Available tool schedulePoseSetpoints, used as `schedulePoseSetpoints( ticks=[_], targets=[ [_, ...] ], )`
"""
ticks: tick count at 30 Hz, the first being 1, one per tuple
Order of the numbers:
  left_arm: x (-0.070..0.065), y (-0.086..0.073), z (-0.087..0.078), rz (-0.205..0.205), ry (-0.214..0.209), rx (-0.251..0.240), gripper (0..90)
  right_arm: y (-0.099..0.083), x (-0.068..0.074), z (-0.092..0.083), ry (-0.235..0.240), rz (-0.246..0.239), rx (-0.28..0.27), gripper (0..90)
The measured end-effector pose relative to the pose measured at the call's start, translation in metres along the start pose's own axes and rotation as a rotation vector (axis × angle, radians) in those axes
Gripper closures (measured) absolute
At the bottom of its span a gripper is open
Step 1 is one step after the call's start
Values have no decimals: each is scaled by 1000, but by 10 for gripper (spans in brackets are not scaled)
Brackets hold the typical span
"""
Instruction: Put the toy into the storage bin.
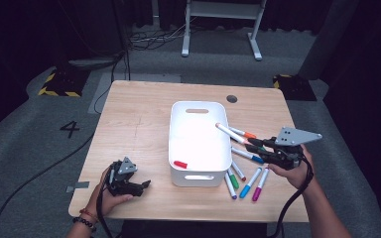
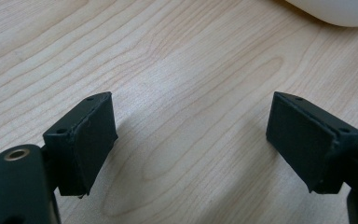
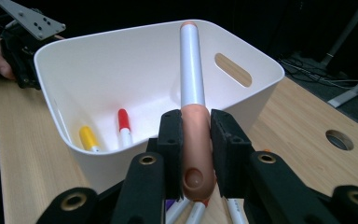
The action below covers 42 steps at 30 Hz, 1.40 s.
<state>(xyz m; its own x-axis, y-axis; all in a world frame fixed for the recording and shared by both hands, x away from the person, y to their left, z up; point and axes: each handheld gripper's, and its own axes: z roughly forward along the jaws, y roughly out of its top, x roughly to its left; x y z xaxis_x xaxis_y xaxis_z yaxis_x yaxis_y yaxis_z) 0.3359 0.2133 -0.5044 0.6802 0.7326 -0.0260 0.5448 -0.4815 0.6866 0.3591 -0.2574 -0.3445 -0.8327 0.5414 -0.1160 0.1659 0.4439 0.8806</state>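
My right gripper (image 1: 252,145) (image 3: 196,126) is shut on a white marker with a peach cap (image 1: 230,133) (image 3: 192,70). It grips the cap end, and the barrel points out over the right rim of the white bin (image 1: 198,105) (image 3: 121,60). Inside the bin lie a red-capped marker (image 1: 180,164) (image 3: 123,122) and a yellow-capped marker (image 3: 88,138). My left gripper (image 1: 144,184) (image 2: 191,135) rests low over the wooden table near its front left corner, jaws wide apart with nothing between them.
Several loose markers lie on the table right of the bin, among them an orange-capped one (image 1: 243,133), a green one (image 1: 233,179), a blue one (image 1: 250,183) and a magenta one (image 1: 260,184). A round cable hole (image 1: 231,98) sits in the table's far right.
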Motion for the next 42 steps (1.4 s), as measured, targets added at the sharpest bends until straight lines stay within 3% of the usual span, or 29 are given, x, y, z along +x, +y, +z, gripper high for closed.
schedulePoseSetpoints(
  ticks=[8, 19, 32, 42],
  targets=[
    [0, 0, 0, 0, 0, 0, 160, 12, 8, 10, 34, -34, 12, 750],
    [0, 0, 0, 1, 0, 0, 160, 29, 22, 39, 101, -104, 46, 750],
    [1, 0, 0, 7, -2, 1, 160, 42, 35, 77, 210, -148, 152, 750],
    [1, 0, 0, 7, -2, 1, 160, 43, 33, 98, 278, -194, 256, 749]
  ],
)
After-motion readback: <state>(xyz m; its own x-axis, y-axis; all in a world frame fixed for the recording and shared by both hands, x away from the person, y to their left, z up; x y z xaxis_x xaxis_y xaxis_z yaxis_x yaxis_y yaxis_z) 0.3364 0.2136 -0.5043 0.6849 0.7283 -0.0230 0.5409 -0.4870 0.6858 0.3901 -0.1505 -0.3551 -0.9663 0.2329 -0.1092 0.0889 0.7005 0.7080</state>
